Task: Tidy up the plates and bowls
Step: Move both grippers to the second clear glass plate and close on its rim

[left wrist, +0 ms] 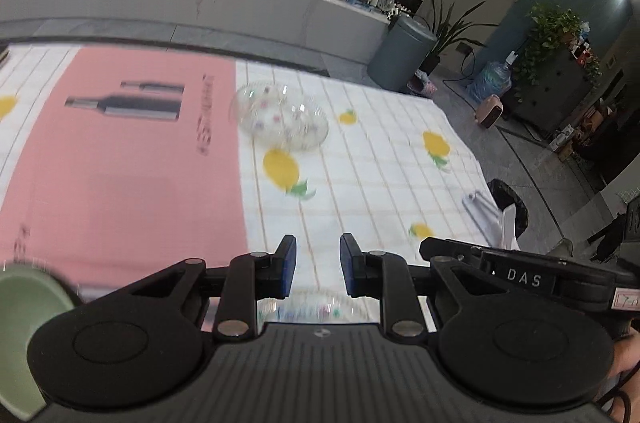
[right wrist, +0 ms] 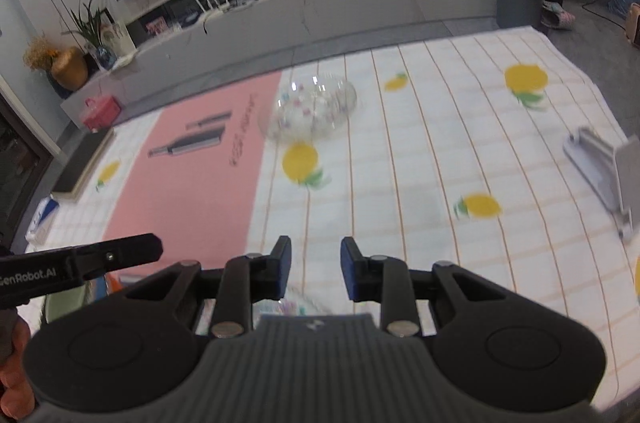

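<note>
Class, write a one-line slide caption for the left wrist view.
Open left gripper above lemon-print tablecloth, clear dotted bowl beyond, green bowl at left.

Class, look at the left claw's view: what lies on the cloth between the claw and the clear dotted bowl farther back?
One printed yellow lemon on bare cloth, between left claw and clear bowl.

Each wrist camera looks forward and down past its hand-held gripper, both sharing the table (left wrist: 360,163) and the clear bowl (left wrist: 280,115) ahead.

A lemon-print tablecloth (right wrist: 440,151) bears a pink mat (left wrist: 120,163); a grey bin (left wrist: 402,53) stands beyond.
</note>
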Demonstrator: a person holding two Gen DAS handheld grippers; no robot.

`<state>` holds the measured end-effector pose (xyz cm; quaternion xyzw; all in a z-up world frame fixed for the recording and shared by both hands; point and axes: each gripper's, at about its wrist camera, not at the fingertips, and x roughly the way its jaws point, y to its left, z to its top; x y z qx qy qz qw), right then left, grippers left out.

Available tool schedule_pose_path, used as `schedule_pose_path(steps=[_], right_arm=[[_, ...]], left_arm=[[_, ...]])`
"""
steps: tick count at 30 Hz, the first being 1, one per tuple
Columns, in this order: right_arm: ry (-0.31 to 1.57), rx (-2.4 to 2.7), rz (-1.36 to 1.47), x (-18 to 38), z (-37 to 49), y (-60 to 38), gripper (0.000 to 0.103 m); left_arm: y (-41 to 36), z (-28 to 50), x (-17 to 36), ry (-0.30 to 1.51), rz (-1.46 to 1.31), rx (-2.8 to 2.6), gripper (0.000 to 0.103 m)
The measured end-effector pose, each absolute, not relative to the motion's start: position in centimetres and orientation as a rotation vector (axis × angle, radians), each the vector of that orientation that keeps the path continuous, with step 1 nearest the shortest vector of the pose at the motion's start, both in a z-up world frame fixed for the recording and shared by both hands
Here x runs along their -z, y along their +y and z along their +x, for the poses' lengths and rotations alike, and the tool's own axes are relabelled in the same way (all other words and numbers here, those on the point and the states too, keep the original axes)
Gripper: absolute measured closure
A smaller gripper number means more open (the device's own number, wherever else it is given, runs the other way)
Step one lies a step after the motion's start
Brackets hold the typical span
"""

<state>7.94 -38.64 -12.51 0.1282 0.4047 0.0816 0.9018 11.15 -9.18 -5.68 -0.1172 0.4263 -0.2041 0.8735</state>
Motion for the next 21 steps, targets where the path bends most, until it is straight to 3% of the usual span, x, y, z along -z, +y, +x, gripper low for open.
schedule_pose_path(steps=[10,21], right_arm=[[0.826,-0.150,0.321,11.9,14.4,-39.2,0.076],[0.917,-0.112,0.426,16.6,23.7,-41.3,0.076]], left_arm=[[-10.6,18.8,4.9,0.879,-0.258,0.388,0.077],[-9.9,28.5,9.2,0.972,-0.268,0.326,0.077]])
